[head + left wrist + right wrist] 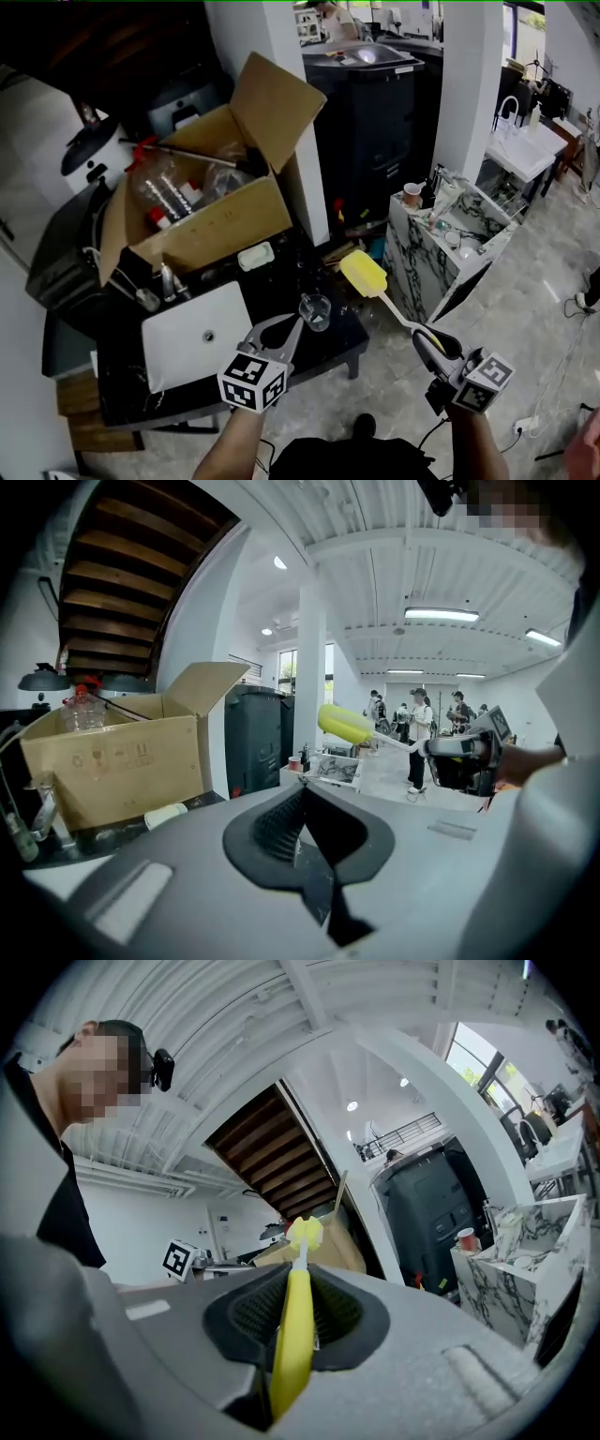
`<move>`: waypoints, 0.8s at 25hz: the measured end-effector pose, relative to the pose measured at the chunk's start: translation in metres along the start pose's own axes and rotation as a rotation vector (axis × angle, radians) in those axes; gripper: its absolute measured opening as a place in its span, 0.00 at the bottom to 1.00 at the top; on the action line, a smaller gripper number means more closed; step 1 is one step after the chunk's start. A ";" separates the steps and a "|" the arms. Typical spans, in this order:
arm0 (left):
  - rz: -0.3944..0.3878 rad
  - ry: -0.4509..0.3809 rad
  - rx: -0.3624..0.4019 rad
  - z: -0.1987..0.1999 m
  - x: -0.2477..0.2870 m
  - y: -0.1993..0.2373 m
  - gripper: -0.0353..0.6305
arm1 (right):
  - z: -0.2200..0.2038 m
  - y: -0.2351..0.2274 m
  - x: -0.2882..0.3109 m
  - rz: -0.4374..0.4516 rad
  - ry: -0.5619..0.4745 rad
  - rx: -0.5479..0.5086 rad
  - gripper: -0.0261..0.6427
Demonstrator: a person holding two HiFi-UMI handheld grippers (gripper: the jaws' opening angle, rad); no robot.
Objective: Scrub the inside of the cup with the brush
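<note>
Two grips noted: left hand-held gripper (298,324) is pinched tight on the cup (315,311) wall, mid-frame over the desk (281,292); right hand-held gripper (425,338) is clamped on the brush (363,273) handle. Cup could be slipped or cracked if brush is jammed in.

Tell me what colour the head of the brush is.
Yellow. The brush head shows best in the head view.

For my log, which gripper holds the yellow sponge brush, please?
The right gripper clamps the yellow brush; the left gripper pinches a clear glass cup.
</note>
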State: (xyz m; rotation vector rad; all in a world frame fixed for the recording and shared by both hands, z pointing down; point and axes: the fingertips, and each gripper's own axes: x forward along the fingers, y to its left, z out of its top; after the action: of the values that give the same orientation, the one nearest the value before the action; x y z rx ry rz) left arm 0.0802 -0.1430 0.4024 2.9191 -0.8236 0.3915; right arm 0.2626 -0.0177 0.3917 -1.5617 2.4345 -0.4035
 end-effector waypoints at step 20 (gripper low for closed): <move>-0.177 0.053 -0.059 -0.076 0.042 0.046 0.49 | -0.022 -0.007 0.080 -0.042 0.116 0.068 0.12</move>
State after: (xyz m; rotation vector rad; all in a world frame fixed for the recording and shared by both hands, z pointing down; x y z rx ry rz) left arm 0.0742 -0.1924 0.4870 2.8822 -0.5549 0.4196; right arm 0.2286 -0.0905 0.4116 -1.6049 2.4475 -0.5937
